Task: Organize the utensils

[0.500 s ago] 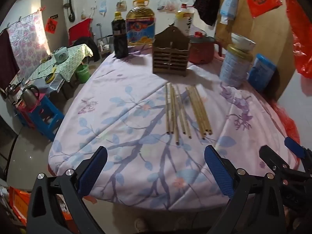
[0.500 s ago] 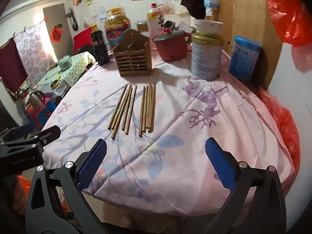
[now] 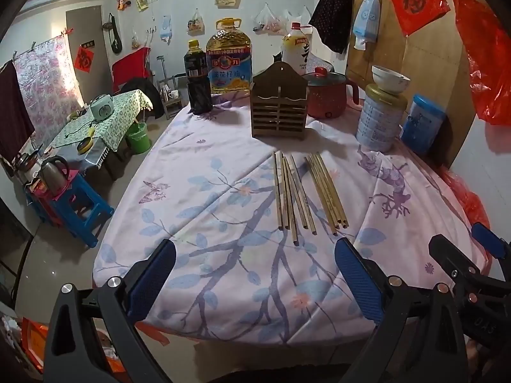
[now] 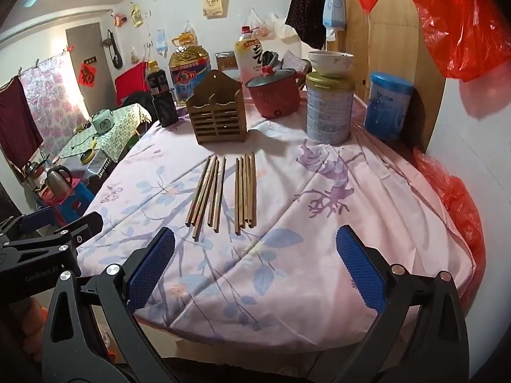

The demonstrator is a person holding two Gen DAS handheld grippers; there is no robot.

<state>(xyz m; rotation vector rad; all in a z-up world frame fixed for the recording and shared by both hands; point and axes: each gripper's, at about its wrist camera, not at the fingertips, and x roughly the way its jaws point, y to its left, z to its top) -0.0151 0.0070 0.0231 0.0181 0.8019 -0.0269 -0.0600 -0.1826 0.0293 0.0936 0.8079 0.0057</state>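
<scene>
From the left wrist view, the left tongs (image 3: 255,277) are hovering over the near edge of the round desk (image 3: 198,217) draped in a pink cloth printed with blue leaves, released, with nothing between their blue ribbed pads (image 3: 152,282). The pale wooden chopsticks (image 3: 305,193) are lying flat ahead of them and slightly to the right, in two loose bundles. Their long axes are running away from the tongs toward the brown slatted wooden utensil holder (image 3: 279,105), which is standing upright just beyond their far tips. The near tips are pointing almost between the pads, so a straight push forward looks enough. The right tongs' black frame is showing at the lower right, beside the desk's right edge.

From the right wrist view, the right tongs (image 4: 255,266) are likewise gaping wide and carrying nothing. Here the chopsticks (image 4: 226,191) are sitting ahead and a little left, so the left-hand bundle seems nearer the left tongs and the right-hand bundle about equally near both. Open cloth is stretching around the sticks on every side. Crowding begins only at the back, where a red lidded cooking pot (image 4: 276,94) and a silver tin with a bowl on top (image 4: 329,108) are standing right of the holder (image 4: 217,113), and a dark bottle (image 4: 163,95) left of it.
</scene>
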